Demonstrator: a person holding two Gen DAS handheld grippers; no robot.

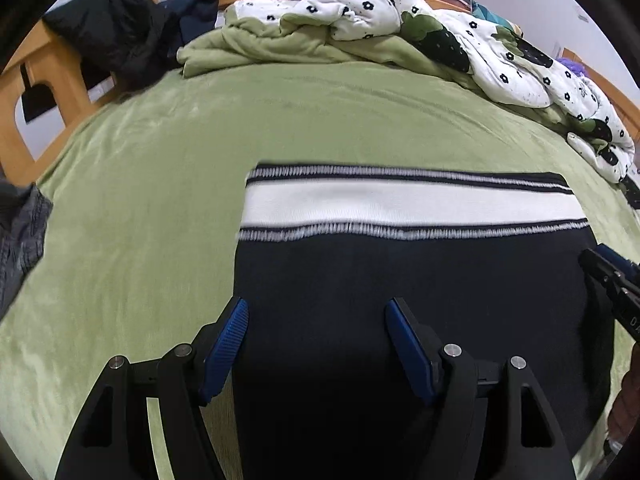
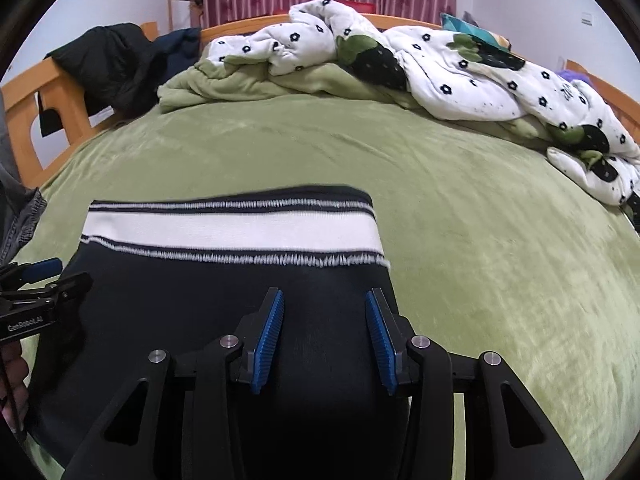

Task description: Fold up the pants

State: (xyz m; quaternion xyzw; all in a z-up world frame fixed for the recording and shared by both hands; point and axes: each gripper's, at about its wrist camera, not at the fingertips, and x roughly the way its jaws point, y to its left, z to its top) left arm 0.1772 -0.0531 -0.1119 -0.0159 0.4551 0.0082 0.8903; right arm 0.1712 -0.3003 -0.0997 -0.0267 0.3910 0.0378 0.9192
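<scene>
Dark navy pants (image 1: 400,280) with a white waistband (image 1: 408,202) lie flat on the green bed; they also show in the right wrist view (image 2: 192,304). My left gripper (image 1: 316,312) is open, its blue pads over the pants' left part, holding nothing. My right gripper (image 2: 324,300) is open over the pants' right part, empty. The right gripper shows at the right edge of the left wrist view (image 1: 612,280), and the left gripper at the left edge of the right wrist view (image 2: 44,284).
Green bedsheet (image 1: 160,200) covers the bed. A crumpled white flowered quilt (image 1: 460,40) and green blanket (image 1: 260,44) lie at the far side. A black jacket (image 1: 112,28) hangs on the wooden bed frame (image 1: 36,80). Grey cloth (image 1: 20,236) lies at left.
</scene>
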